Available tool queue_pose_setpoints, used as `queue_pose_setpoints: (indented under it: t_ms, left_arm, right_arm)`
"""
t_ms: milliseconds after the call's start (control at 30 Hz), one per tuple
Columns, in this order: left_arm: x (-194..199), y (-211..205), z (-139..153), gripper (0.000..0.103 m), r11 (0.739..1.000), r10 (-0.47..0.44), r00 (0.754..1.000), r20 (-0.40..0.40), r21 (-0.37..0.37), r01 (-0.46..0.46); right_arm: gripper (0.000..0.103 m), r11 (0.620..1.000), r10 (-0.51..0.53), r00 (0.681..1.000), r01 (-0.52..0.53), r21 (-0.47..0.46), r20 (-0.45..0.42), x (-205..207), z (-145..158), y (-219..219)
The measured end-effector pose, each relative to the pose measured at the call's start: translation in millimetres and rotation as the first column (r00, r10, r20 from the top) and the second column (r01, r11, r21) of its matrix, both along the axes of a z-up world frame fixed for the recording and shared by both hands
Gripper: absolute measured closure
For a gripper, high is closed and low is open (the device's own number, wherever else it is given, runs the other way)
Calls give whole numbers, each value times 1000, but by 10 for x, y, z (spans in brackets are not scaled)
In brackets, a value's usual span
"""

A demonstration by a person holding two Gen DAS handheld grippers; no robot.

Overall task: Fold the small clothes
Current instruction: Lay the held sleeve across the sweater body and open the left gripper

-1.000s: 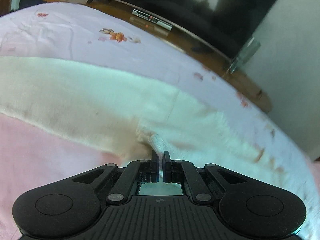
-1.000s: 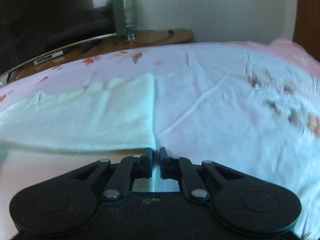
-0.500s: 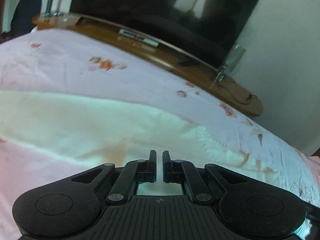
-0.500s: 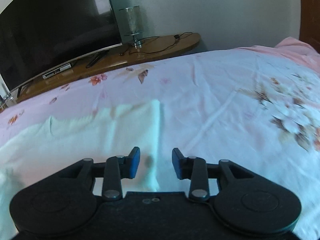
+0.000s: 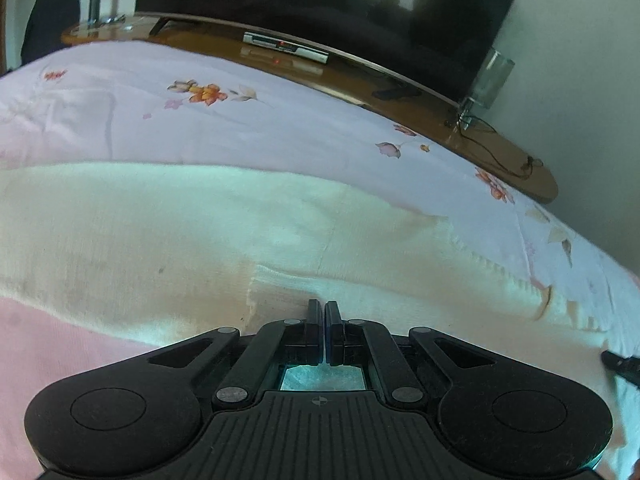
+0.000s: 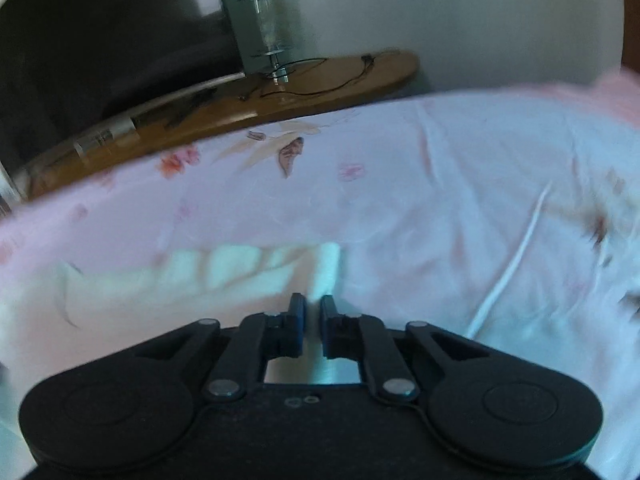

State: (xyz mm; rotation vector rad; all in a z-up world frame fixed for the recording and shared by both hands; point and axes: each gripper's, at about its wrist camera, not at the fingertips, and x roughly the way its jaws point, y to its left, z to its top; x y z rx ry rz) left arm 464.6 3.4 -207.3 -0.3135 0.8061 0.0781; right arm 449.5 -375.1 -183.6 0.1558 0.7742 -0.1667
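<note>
A cream-white knitted garment [image 5: 168, 232] lies spread across the pink floral bedsheet [image 5: 120, 112]. My left gripper [image 5: 324, 308] is shut, and a raised fold of the garment [image 5: 280, 284] runs up to its fingertips as if pinched there. In the blurred right wrist view the garment [image 6: 240, 272] is bunched into ridges. My right gripper [image 6: 312, 304] has its jaws closing to a narrow gap on the garment's right edge [image 6: 330, 268]. A dark fingertip [image 5: 618, 364] of that gripper shows at the right edge of the left wrist view.
Beyond the bed stands a curved wooden TV bench [image 5: 400, 92] with a large dark television [image 5: 320, 0], a set-top box [image 5: 286, 46], a glass speaker [image 6: 272, 36] and cables. A pale wall [image 6: 480, 20] lies at right. A pink blanket [image 6: 612, 96] sits at the far right.
My right gripper opened wide half a second ago and has closed again at the garment's right edge, which is now bunched. The left gripper stayed shut and shifted sideways over the garment.
</note>
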Motion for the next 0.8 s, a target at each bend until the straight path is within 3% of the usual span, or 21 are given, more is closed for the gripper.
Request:
queue_pose_setpoints:
  t_ms: [133, 200, 233, 267, 300, 333, 400, 433, 533, 567, 633, 733, 800]
  left_arm:
    - [-3, -19, 123, 100, 1000, -14, 999, -42, 17, 15]
    - [-84, 3, 192, 100, 1000, -24, 999, -38, -8, 24]
    - [-114, 5, 208, 100, 999, -32, 999, -37, -6, 31]
    - [-133, 10, 218, 99, 999, -38, 999, -35, 4, 38]
    - [-140, 20, 215, 100, 999, -38, 999, -34, 13, 38]
    - [-143, 32, 203, 100, 999, -36, 999, -33, 20, 36]
    - [-131, 54, 156, 100, 999, -31, 999, -32, 25, 32]
    - [-125, 63, 129, 100, 999, -27, 999, -29, 22, 28]
    - [-113, 47, 79, 100, 999, -17, 1000, -14, 31, 18]
    - [-101, 34, 71, 100, 999, -16, 1000, -12, 36, 17]
    - [-72, 14, 57, 100, 999, -6, 1000, -11, 35, 7]
    - [-63, 30, 93, 100, 1000, 3, 1000, -28, 12, -2]
    - [-117, 81, 154, 100, 1000, -8, 999, -42, -26, 7]
  right_arm:
    - [95, 998, -35, 999, 35, -57, -9, -30, 73, 53]
    - [89, 998, -55, 999, 55, -26, -2, -85, 121, 29]
    - [72, 999, -40, 999, 40, 7, 10, -100, 136, 9]
    - [42, 999, -33, 999, 32, 34, 18, -95, 145, -4]
    - [28, 998, -42, 999, 41, 55, 27, -75, 150, -27]
    - [27, 995, -56, 997, 52, 84, 44, -40, 158, -57]
    - [53, 992, -60, 998, 57, 111, 23, 73, 115, -85]
    - [74, 992, -57, 998, 58, 115, -12, 148, 53, -81]
    - [84, 999, -12, 1000, 12, 53, -3, 147, 38, 16]
    - [95, 1000, 0, 1000, 0, 10, 5, 131, 48, 47]
    - [95, 998, -48, 999, 48, -37, 5, 117, 14, -27]
    - [95, 998, -60, 998, 61, -22, 7, 119, 9, -82]
    - [84, 998, -62, 998, 62, -32, 6, 75, 81, -29]
